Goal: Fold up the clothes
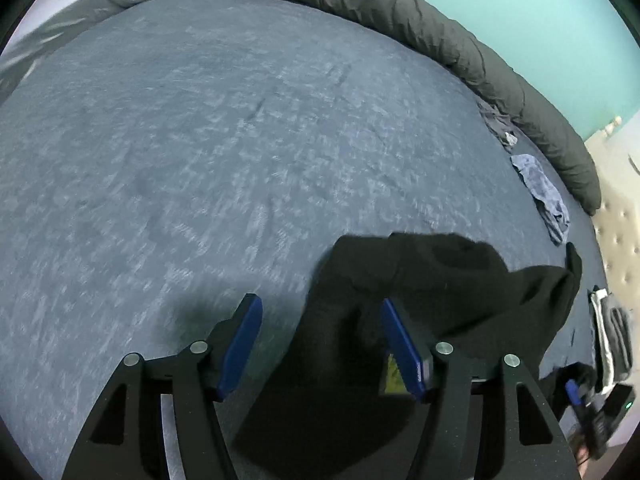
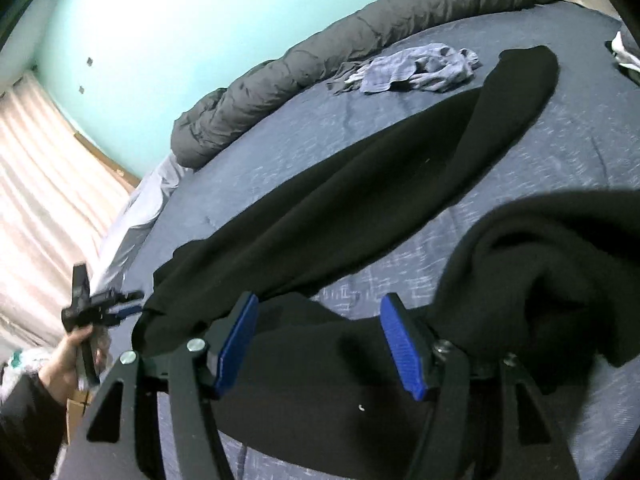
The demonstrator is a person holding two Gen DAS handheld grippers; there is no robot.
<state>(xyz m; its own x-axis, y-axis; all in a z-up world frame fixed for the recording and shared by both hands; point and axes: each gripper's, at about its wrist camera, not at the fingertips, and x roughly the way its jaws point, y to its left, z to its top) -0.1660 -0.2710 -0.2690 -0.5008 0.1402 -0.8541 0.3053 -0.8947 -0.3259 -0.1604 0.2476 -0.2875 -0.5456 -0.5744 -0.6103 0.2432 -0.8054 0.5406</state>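
Note:
A black garment (image 1: 420, 280) lies crumpled on the blue bed sheet (image 1: 200, 140) at the lower right of the left wrist view. My left gripper (image 1: 320, 304) hangs over its left edge, blue pads wide apart and pressing on nothing, dark cloth showing beneath them. In the right wrist view the black garment (image 2: 360, 168) stretches one long part toward the upper right, and another fold bunches at the right. My right gripper (image 2: 320, 300) stands open above the near cloth. A hand holds the left gripper (image 2: 100, 308) at the far left of this view.
A rolled grey duvet (image 1: 440, 40) runs along the far side of the bed by the teal wall. A crumpled blue-grey garment (image 2: 416, 68) lies beside it. A small pile of clothes (image 1: 612, 336) sits near the tufted headboard (image 1: 616, 232). A curtain (image 2: 40, 200) hangs past the bed's end.

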